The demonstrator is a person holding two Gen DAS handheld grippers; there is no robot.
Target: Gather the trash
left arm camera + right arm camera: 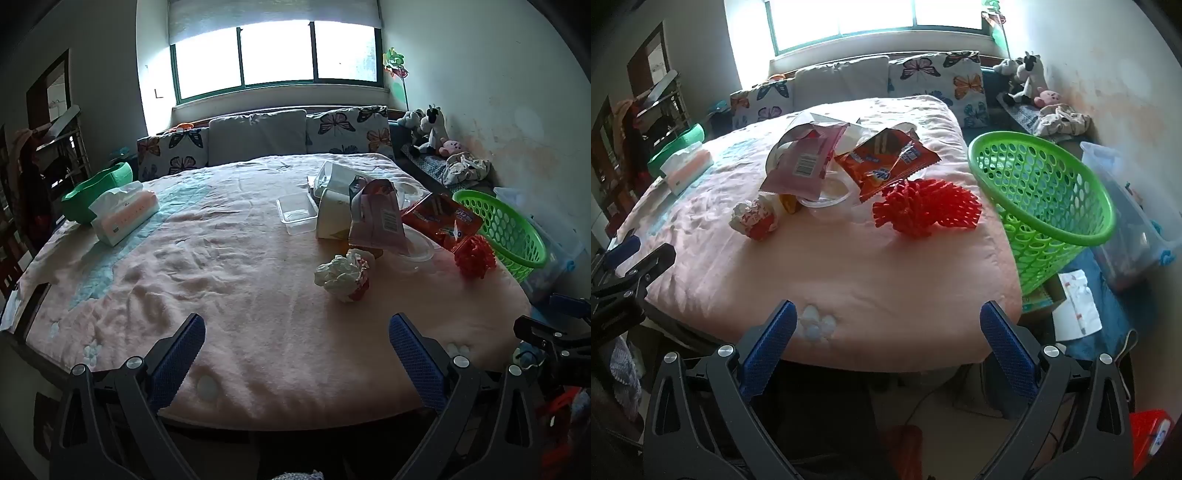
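Red foam net (925, 206) half-hiding clear tub (827, 203), both grippers (295, 354) (886, 343) spread wide, empty.

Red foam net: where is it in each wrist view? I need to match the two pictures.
Left wrist: the red foam net lies right of centre, at the table's right edge beside the green basket.
Right wrist: the net lies near centre, in front of the orange snack wrapper.
Shared landmark: the green basket, right of the net in both.
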